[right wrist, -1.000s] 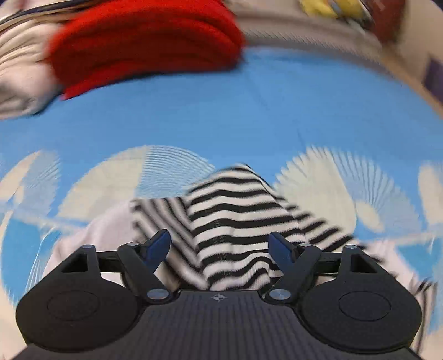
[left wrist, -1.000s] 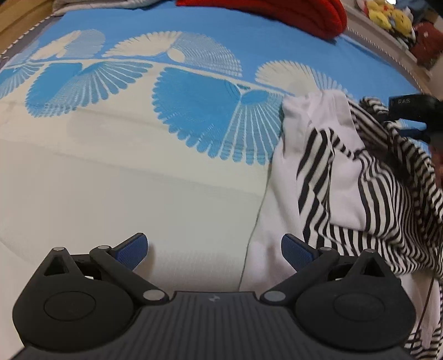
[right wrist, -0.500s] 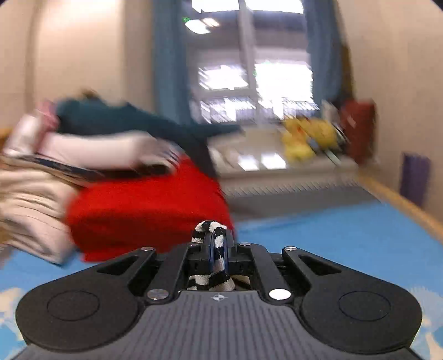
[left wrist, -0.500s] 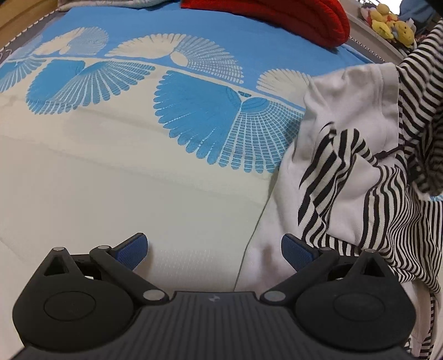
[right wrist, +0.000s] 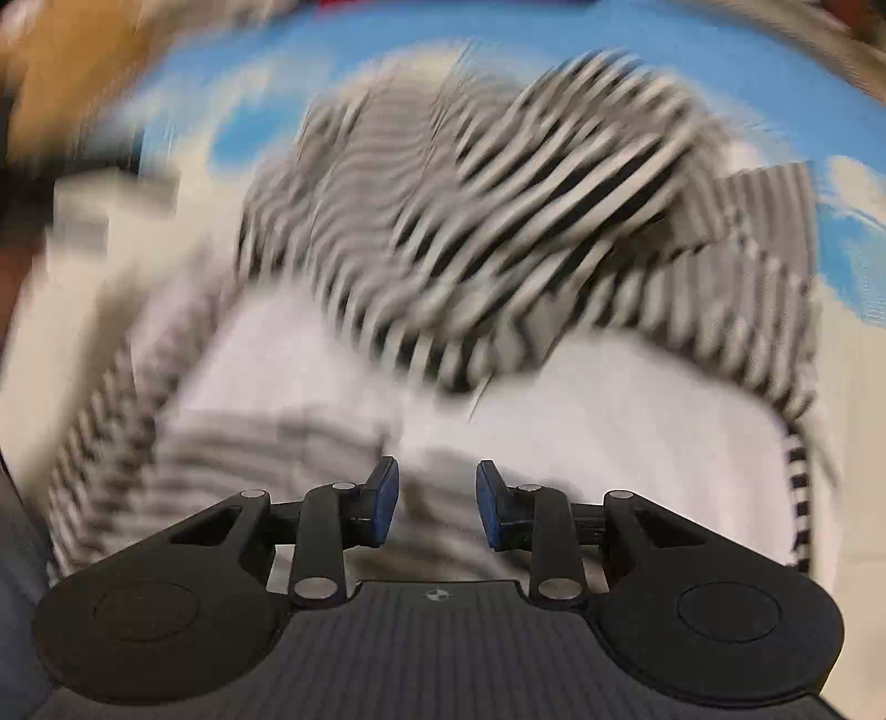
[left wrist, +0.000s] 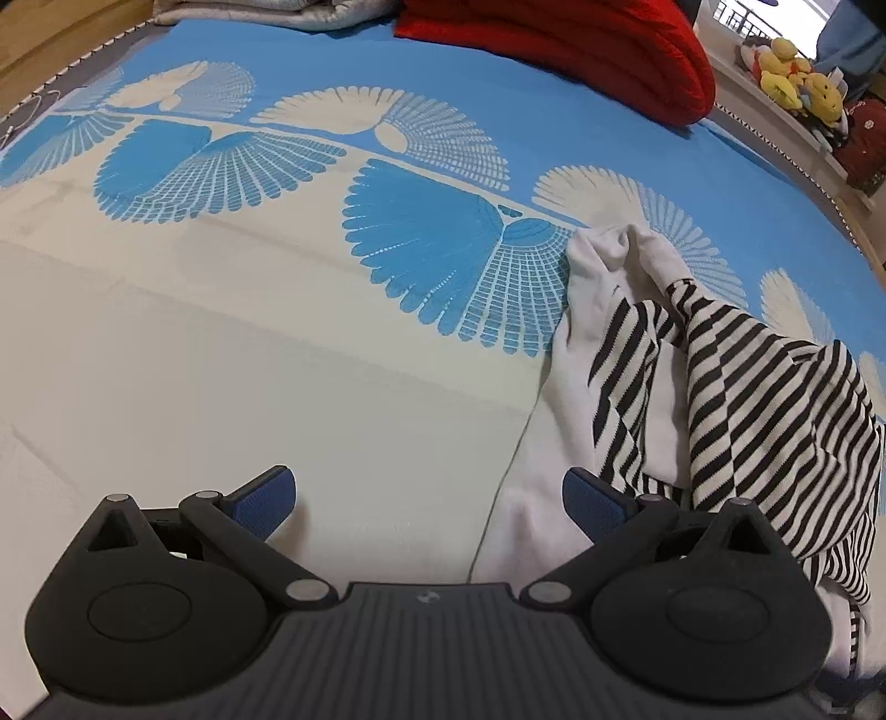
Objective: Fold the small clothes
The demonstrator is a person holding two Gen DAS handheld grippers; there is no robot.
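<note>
Two grippers are hanging over a bed whose sheet (left wrist: 232, 354) is showing blue and cream fan shapes. The left gripper (left wrist: 429, 501) is holding its blue pads wide apart with nothing between them, its right pad lying over the plain white edge of the garment. The black-and-white striped garment (left wrist: 736, 399) is lying crumpled on the sheet, rumpled into loose folds, with a white part reaching up toward the fans. The right gripper (right wrist: 437, 501) is pointing down over the same garment (right wrist: 498, 221), in a badly blurred view; its jaws have just been opening and are standing partly apart, the pads pressing on nothing, cloth lying beneath the gap. A red blanket (left wrist: 559, 44) is sitting at the far end, yellow plush toys (left wrist: 797, 77) beyond it on a ledge.
</note>
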